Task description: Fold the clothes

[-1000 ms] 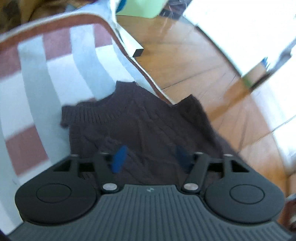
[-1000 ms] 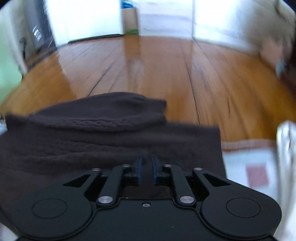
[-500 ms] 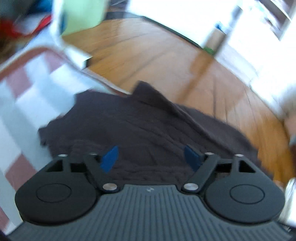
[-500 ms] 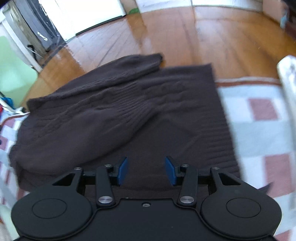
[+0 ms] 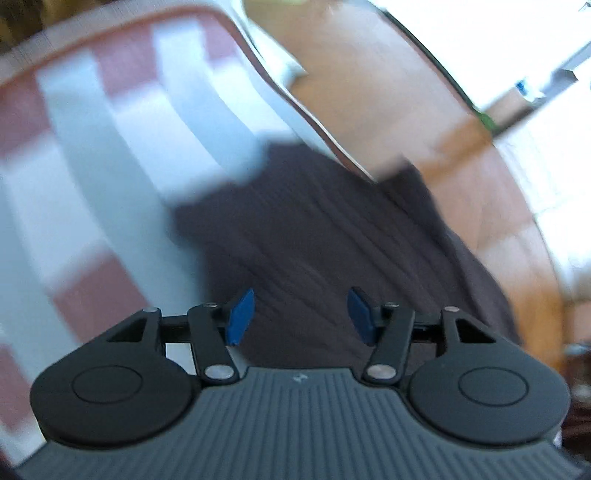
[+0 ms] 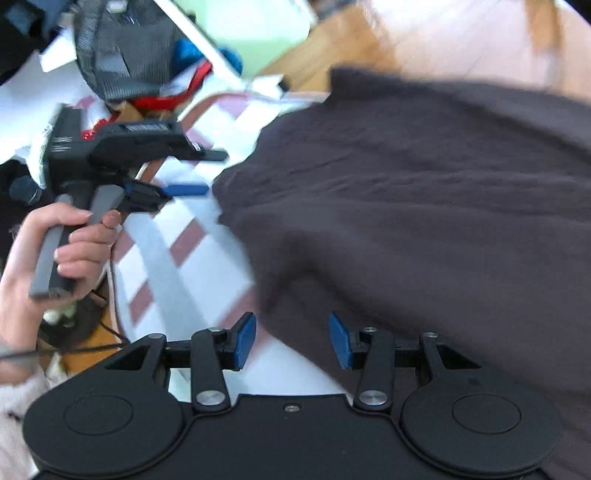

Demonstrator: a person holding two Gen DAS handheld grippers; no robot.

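A dark brown knitted sweater (image 5: 325,236) lies folded on a checked cloth (image 5: 110,155) of white, grey and brick-red squares. My left gripper (image 5: 301,317) hovers open just above the sweater's near part, nothing between its blue pads. The right wrist view shows the same sweater (image 6: 424,192) filling the right half, and my right gripper (image 6: 291,341) stands open over its near left edge, empty. In that view the left gripper (image 6: 184,173) appears at the upper left, held by a hand (image 6: 48,251), its blue finger close to the sweater's left edge.
The checked cloth (image 6: 173,258) has a brown border and lies on a wooden floor (image 5: 388,96). A pile of bags, straps and clothes (image 6: 122,55) sits at the upper left of the right wrist view. A pale green panel (image 6: 255,26) stands behind it.
The right gripper, shut on the sweater a second ago, has opened, let it go and swung left. The left gripper stays open and has shifted left, with more of the cloth in sight.
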